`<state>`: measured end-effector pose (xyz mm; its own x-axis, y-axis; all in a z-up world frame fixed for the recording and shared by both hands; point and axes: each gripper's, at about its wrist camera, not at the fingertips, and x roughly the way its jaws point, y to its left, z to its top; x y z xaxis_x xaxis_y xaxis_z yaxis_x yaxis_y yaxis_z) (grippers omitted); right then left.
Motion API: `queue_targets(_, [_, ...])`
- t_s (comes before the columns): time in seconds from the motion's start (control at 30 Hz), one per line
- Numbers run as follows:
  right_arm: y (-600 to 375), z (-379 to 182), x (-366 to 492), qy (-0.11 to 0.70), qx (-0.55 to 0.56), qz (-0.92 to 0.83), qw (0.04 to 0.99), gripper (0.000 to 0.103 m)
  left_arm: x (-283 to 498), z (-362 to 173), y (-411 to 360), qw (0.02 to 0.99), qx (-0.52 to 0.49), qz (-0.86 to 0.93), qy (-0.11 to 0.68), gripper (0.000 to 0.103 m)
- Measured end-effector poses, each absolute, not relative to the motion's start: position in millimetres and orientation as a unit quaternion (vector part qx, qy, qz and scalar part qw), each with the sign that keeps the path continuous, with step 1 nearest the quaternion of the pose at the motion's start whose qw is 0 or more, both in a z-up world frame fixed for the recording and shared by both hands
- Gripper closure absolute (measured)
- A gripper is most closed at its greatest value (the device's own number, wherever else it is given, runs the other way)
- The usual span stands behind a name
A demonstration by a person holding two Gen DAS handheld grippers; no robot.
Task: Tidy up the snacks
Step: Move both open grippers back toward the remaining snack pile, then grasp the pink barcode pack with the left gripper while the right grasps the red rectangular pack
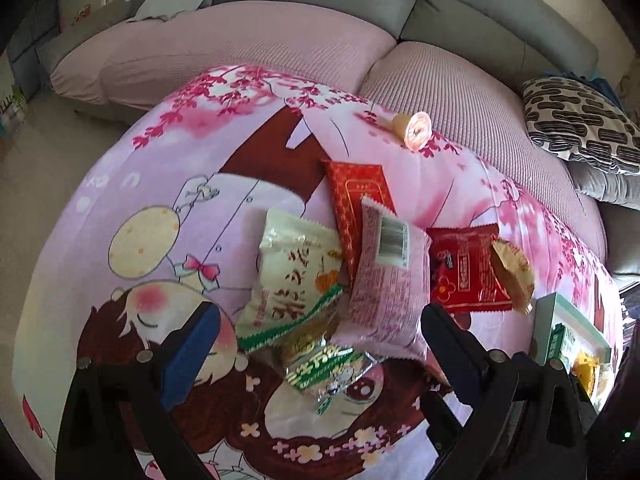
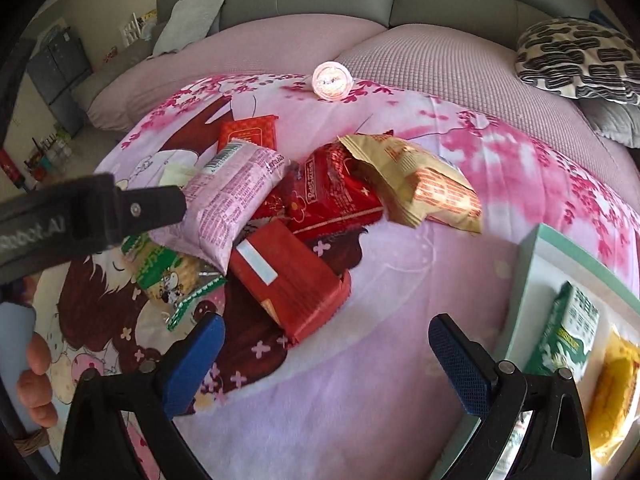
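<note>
Seven snack packets lie heaped mid-way across the pink cartoon-print cloth (image 2: 360, 360): a pale pink barcoded packet (image 1: 386, 280), three red ones, two green-and-white, one tan. A jelly cup (image 2: 331, 80) sits at the far edge. Left tool (image 1: 320, 340) and right tool (image 2: 326, 344) both gape, released.

Snack packets (image 2: 288, 216) heaped at the blanket's (image 2: 360, 380) middle, jelly cup (image 2: 331, 80) at its far edge, box (image 2: 560, 280) at its right edge.
</note>
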<state>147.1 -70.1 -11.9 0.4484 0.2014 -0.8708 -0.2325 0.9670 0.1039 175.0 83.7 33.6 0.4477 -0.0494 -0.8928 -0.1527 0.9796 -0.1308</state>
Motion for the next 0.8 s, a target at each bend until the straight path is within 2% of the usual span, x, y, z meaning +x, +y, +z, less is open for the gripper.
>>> queue_targets(0.37, [-51.5, -24.3, 172.6, 0.503, -0.041, 0.150, 0.850, 0.001, 210.5, 34.0, 71.3, 0.852, -0.062, 0.014, 0.519, 0.003])
queue_targets(0.5, [-51.2, -27.6, 176.5, 0.499, -0.029, 0.155, 0.852, 0.006, 215.1, 25.3, 68.3, 0.846, -0.061, 0.011, 0.530, 0.003])
queue_targets(0.53, [-51.2, -27.5, 175.9, 0.496, -0.030, 0.155, 0.854, 0.008, 215.2, 24.3, 67.9, 0.845, -0.063, 0.008, 0.531, 0.003])
queue_targets(0.7, [-51.3, -23.8, 170.8, 0.491, -0.014, 0.169, 0.854, 0.037, 215.8, 18.7, 61.7, 0.841, -0.066, -0.005, 0.537, 0.003])
queue_targets(0.8, [-52.5, -22.8, 167.0, 0.494, -0.009, 0.169, 0.853, 0.040, 216.8, 15.7, 56.2, 0.839, -0.062, -0.009, 0.540, 0.003])
